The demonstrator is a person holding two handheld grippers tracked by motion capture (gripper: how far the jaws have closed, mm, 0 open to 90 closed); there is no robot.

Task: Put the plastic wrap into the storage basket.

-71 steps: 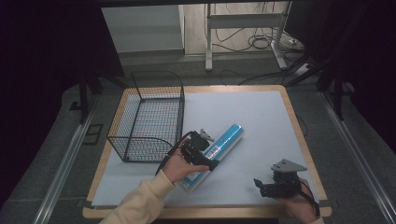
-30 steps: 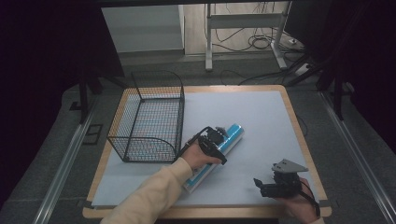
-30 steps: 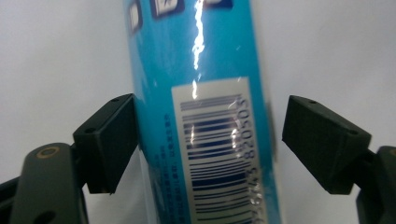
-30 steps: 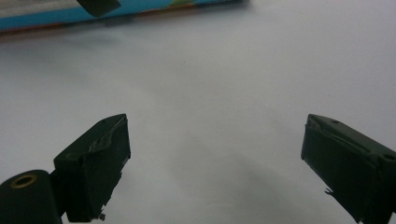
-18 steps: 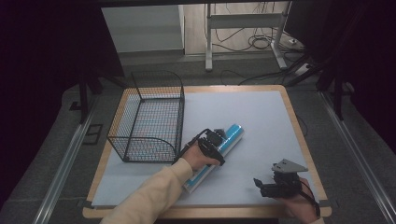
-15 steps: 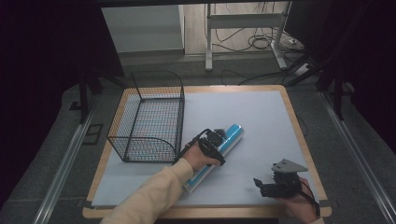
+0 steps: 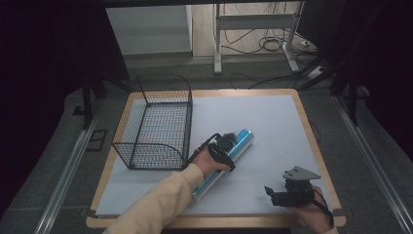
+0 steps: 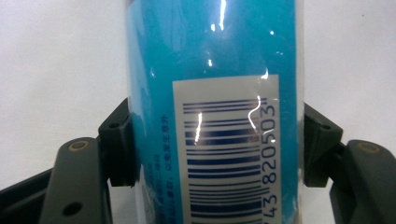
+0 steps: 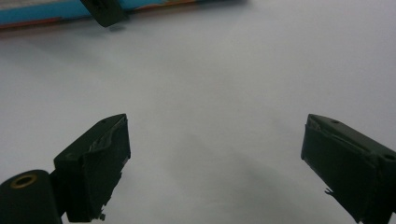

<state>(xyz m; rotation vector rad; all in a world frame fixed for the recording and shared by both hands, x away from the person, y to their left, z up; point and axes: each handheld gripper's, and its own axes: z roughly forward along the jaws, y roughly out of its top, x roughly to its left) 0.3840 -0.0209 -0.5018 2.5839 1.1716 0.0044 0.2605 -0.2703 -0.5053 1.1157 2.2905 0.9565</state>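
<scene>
A blue tube [image 7: 229, 157] lies slantwise on the white counter [image 7: 272, 122], just right of a wire basket [image 7: 158, 122]; the left claw [image 7: 229, 145] has just been closing and now clamps the tube across its middle, both pads pressed to its sides beside the barcode [image 8: 226, 154]; the tube rests on the counter, its far end pointing away from the person; the right claw [image 7: 272, 194] sits near the counter's front right corner, well apart from the tube, its jaws wide and holding nothing.
</scene>
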